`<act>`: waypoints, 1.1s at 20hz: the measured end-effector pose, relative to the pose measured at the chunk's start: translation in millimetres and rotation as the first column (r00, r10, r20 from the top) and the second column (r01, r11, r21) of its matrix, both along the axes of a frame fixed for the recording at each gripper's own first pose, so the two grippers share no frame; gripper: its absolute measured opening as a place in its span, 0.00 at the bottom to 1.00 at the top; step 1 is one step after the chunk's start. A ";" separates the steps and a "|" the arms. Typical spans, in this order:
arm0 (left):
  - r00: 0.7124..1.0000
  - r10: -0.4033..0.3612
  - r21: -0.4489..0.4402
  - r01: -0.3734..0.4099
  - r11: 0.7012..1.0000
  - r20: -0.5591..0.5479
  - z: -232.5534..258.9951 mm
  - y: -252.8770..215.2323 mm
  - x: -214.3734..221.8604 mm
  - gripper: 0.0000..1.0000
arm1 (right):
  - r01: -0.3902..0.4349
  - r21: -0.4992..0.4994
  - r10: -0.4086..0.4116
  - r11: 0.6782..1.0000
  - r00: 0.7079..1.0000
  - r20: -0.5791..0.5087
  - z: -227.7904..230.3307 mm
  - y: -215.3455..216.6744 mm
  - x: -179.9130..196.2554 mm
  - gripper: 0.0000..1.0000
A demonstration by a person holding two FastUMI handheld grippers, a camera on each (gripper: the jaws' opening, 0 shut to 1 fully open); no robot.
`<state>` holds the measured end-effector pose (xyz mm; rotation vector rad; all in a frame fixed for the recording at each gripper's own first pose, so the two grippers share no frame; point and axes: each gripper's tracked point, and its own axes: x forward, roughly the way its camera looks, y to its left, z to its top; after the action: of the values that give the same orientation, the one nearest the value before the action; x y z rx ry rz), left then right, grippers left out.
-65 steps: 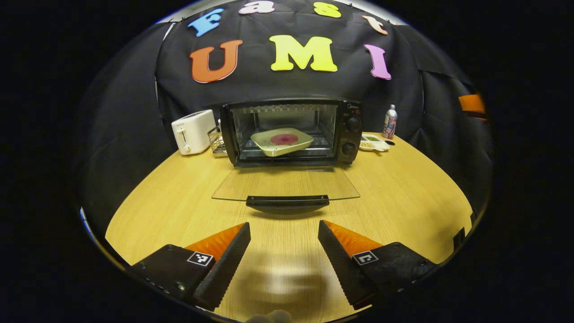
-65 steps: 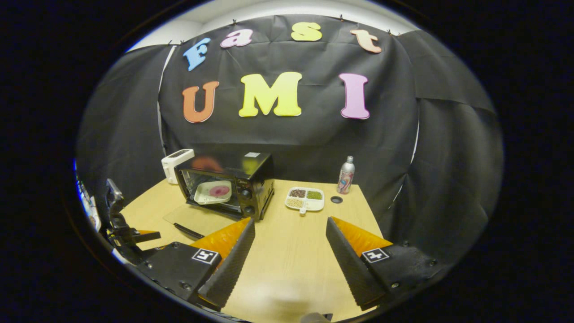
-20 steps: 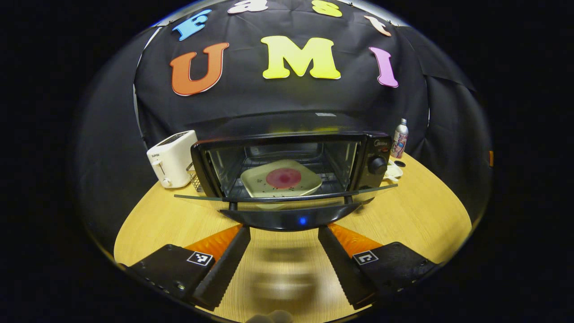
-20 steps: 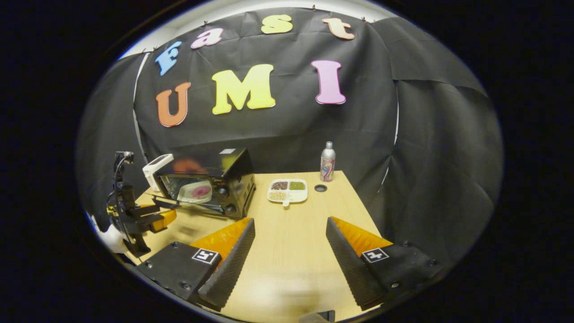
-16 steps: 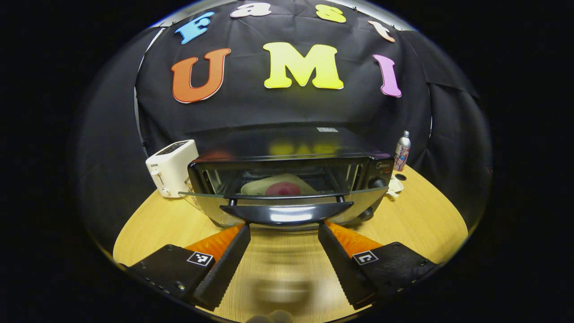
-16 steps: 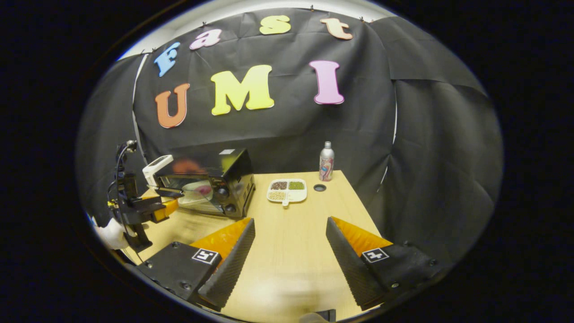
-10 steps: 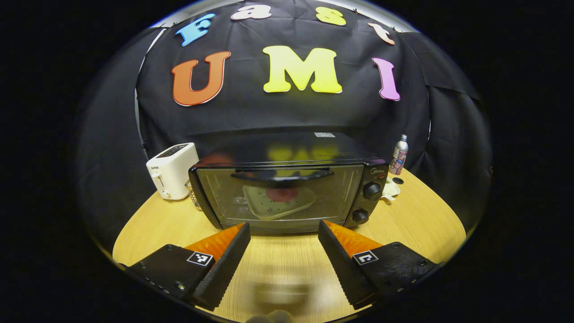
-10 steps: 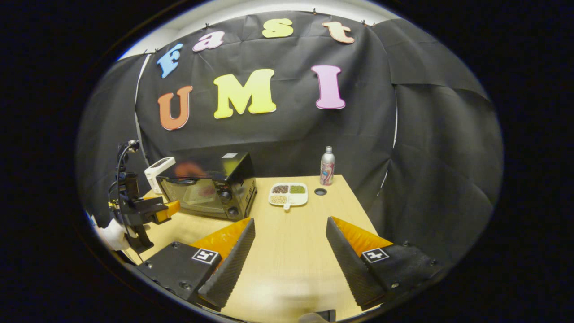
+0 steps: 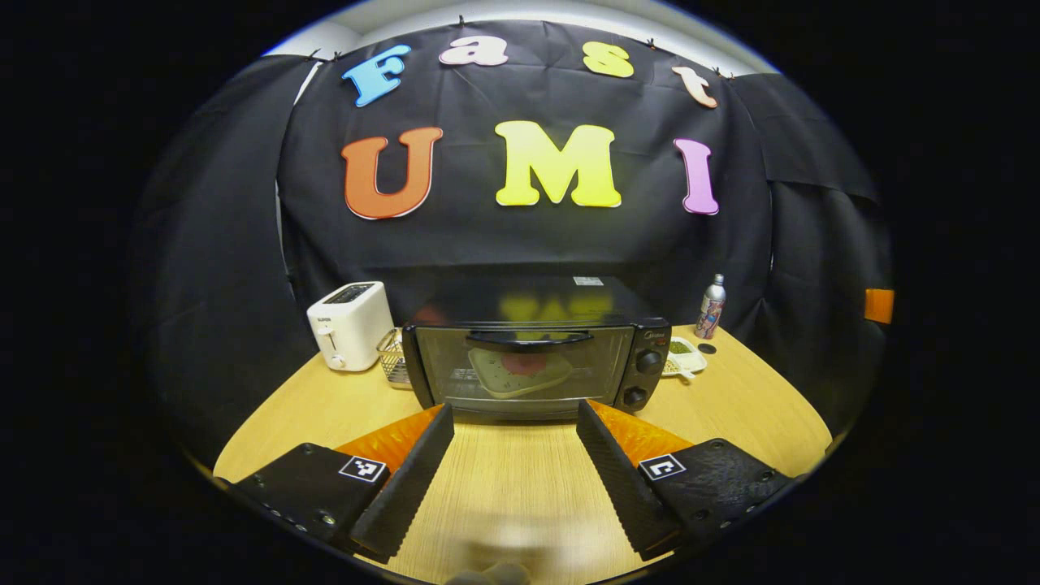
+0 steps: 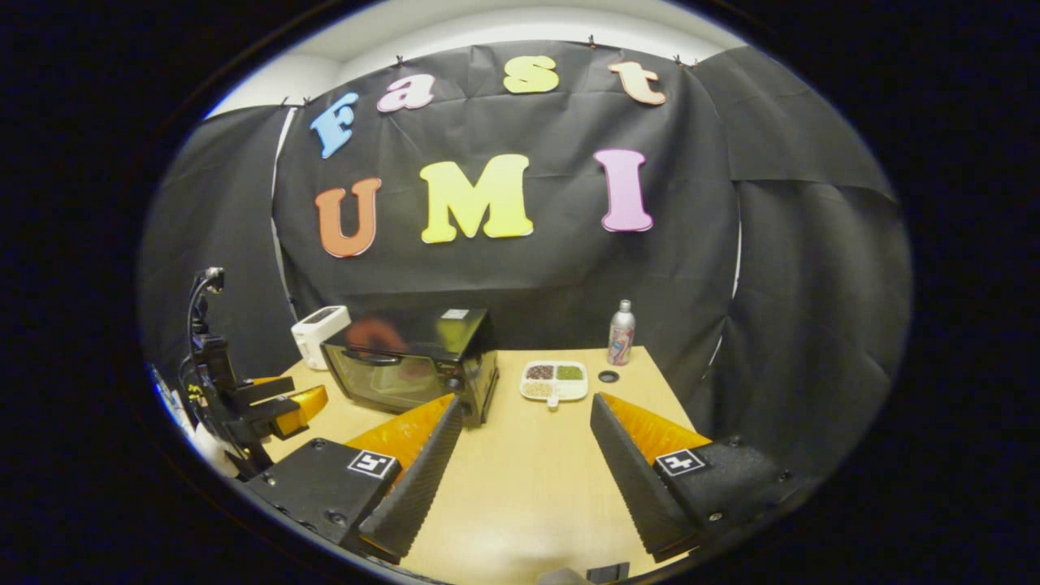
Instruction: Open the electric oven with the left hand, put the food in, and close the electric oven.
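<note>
The left gripper hangs over the wooden worktop with its jaws apart and nothing between them, its fingertips pointing straight at the front of the electric oven and stopping just short of it. The right gripper also has its jaws apart and empty, held above the worktop to the right of the oven and well back from it.

The oven stands on the worktop with its glass door shut and upright, the dark handle running along the top edge of the door. Through the glass, in the left gripper view, a pale plate with a red round of food on it sits inside the oven. Two knobs are stacked on the oven's right panel.

Just left of the oven is a small wire basket, and beyond that a white toaster. To the oven's right lies a white divided dish with four compartments of dry grains or beans, not touching the oven. Past the dish, farther from the oven and near the booth wall, a slim metal bottle stands upright, with a small dark round thing on the worktop beside it.

In the right gripper view the left gripper shows in front of the oven's door side, apart from it.
</note>
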<state>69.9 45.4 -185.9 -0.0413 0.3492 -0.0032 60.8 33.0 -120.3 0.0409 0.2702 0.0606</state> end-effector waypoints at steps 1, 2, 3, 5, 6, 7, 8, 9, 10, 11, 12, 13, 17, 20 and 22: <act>1.000 0.002 -0.003 -0.002 1.000 0.017 10.4 2.6 -10.4 0.97 | -0.010 -0.011 0.010 1.000 1.000 0.012 4.9 4.4 -2.4 0.96; 1.000 0.009 -0.003 -0.009 1.000 0.026 17.7 6.7 -22.0 0.97 | -0.010 -0.025 0.011 1.000 1.000 0.019 7.6 6.9 -5.0 0.96; 0.999 0.012 -0.003 -0.011 1.000 0.034 25.5 11.0 -32.6 0.97 | -0.013 -0.036 0.014 0.999 0.999 0.029 12.1 8.7 -9.7 0.96; 0.998 0.025 0.006 -0.025 1.000 0.064 45.2 19.5 -54.4 0.97 | -0.020 -0.042 0.022 0.999 0.998 0.056 25.3 14.7 -20.8 0.96; 0.996 0.035 0.009 -0.036 0.999 0.080 55.0 22.9 -66.2 0.97 | -0.019 -0.038 0.022 0.999 0.997 0.071 32.4 14.3 -28.4 0.96; 0.994 0.050 0.009 -0.051 0.999 0.100 68.5 26.5 -77.2 0.97 | -0.021 -0.027 0.023 0.999 0.996 0.091 41.2 13.0 -35.5 0.96; 0.990 0.066 0.005 -0.067 0.998 0.121 81.0 27.5 -87.5 0.97 | -0.021 -0.016 0.023 1.000 0.994 0.105 49.1 10.4 -42.3 0.96; 0.986 0.081 0.003 -0.083 0.997 0.145 94.1 28.7 -100.4 0.97 | -0.028 -0.009 0.029 1.000 0.993 0.116 54.6 7.1 -50.3 0.96; 0.981 0.095 0.003 -0.097 0.995 0.167 106.9 28.4 -112.9 0.97 | -0.032 -0.003 0.032 0.999 0.991 0.129 59.5 2.0 -56.3 0.96; 0.976 0.108 0.010 -0.112 0.994 0.191 121.1 27.3 -125.8 0.97 | -0.035 -0.001 0.035 0.999 0.989 0.140 66.4 -4.5 -63.3 0.96; 0.969 0.119 0.020 -0.126 0.992 0.216 133.8 25.7 -138.0 0.97 | -0.038 0.002 0.037 0.999 0.988 0.150 70.0 -12.5 -70.4 0.96; 0.961 0.126 0.028 -0.137 0.990 0.245 146.5 21.6 -149.7 0.97 | -0.040 0.004 0.039 0.999 0.987 0.157 73.5 -20.0 -78.8 0.96; 0.945 0.145 0.009 -0.154 0.988 0.293 176.7 -3.3 -188.0 0.97 | -0.041 -0.012 0.043 0.999 0.981 0.189 82.6 -48.2 -108.6 0.96; 0.933 0.156 0.012 -0.168 0.986 0.324 189.9 -15.1 -206.4 0.97 | -0.053 -0.025 0.057 0.998 0.974 0.217 88.4 -57.5 -129.1 0.96; 0.931 0.153 0.011 -0.166 0.986 0.331 192.5 -25.2 -214.6 0.97 | -0.060 -0.037 0.067 0.998 0.971 0.232 91.5 -63.0 -136.0 0.96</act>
<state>-144.7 20.2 6.6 -0.0301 0.0090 0.1570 -75.2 -30.0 -28.9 -0.0049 0.0375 0.1241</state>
